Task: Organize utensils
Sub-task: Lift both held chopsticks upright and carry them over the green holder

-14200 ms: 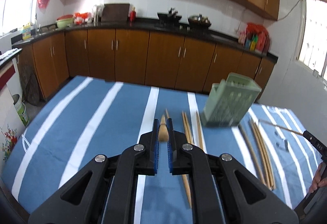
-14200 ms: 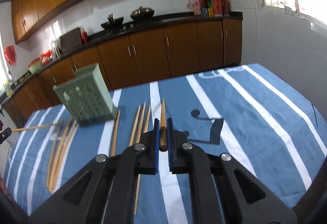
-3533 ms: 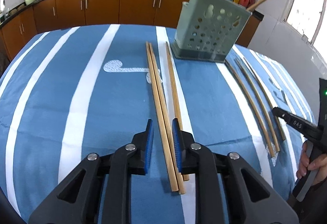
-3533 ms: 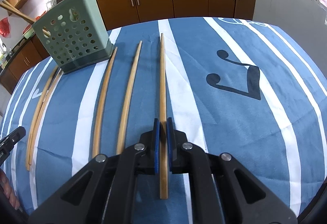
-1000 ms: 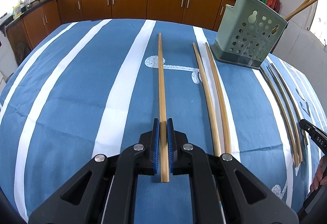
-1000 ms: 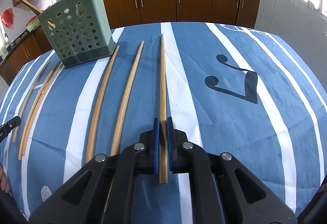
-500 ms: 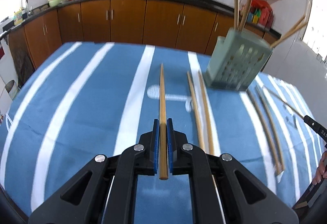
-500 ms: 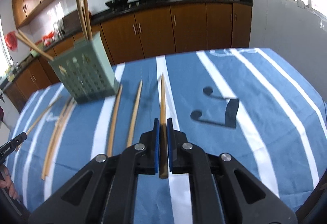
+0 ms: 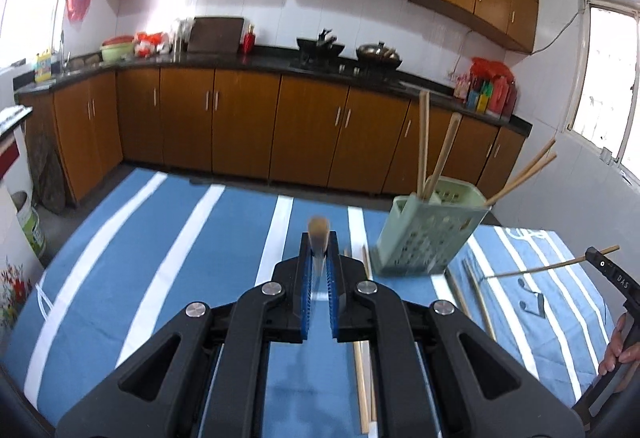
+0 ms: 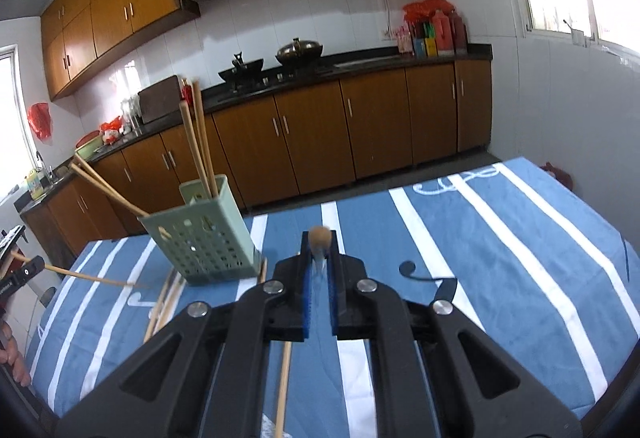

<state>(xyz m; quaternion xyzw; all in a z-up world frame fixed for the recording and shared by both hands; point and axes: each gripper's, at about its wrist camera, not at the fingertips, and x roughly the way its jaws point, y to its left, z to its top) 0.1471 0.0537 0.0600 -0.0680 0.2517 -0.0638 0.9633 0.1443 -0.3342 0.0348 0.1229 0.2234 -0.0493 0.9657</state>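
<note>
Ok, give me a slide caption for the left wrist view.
Left gripper lifts one wooden chopstick end-on above the blue striped tablecloth, beside the perforated green plastic utensil basket.

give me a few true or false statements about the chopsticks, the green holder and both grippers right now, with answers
1. The left gripper is shut on a chopstick. True.
2. The green holder lies tipped on its side. False: it stands upright on the blue striped tablecloth.
3. The green holder is empty. False: four chopsticks stick out of it.
4. The right gripper is shut on a chopstick. True.
5. Loose chopsticks lie on the cloth beside the holder. True.
</note>
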